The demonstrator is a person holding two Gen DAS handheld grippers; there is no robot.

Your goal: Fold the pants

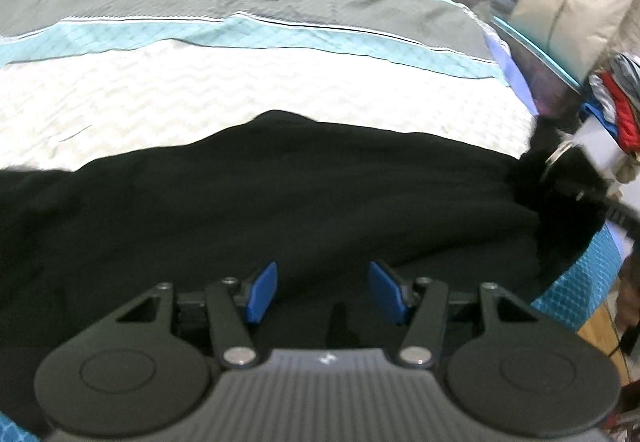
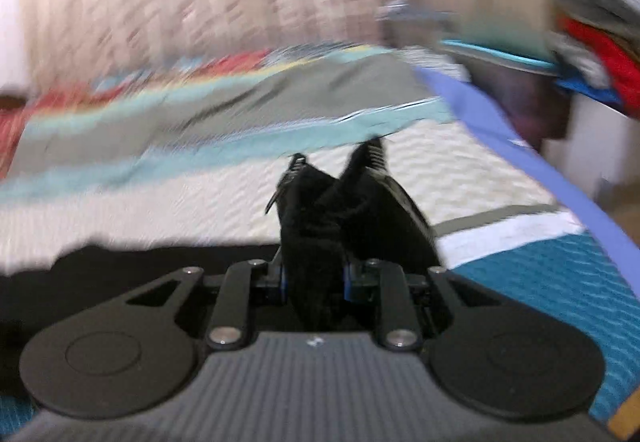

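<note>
I am working the black pants (image 1: 280,202) across a bed (image 1: 200,94) with a striped cover, and they are lying spread over its near edge, filling the lower half of the left wrist view from nine o'clock round to three o'clock.

My right gripper (image 2: 314,278) is pinching a bunched end of the pants (image 2: 340,218) between narrow jaws. The blue pads are pressing into the cloth on both sides, and a gathered tuft with a zip or drawcord showing is standing up past the fingertips toward twelve o'clock. I judge I am holding this end clamped so that I can carry it over the rest of the garment for a fold; the strong blur in that view fits a hand in motion. In the left wrist view the same right gripper (image 1: 560,166) is showing at three o'clock, buried in dark fabric at the bed's corner.

My left gripper (image 1: 322,292) is hovering over the middle of the pants with its blue fingers (image 1: 262,292) standing about half apart. Dark cloth is lying between and beneath them, but I am seeing no pad pressing on it. I judge it is sitting there to pin or take the cloth.
</note>
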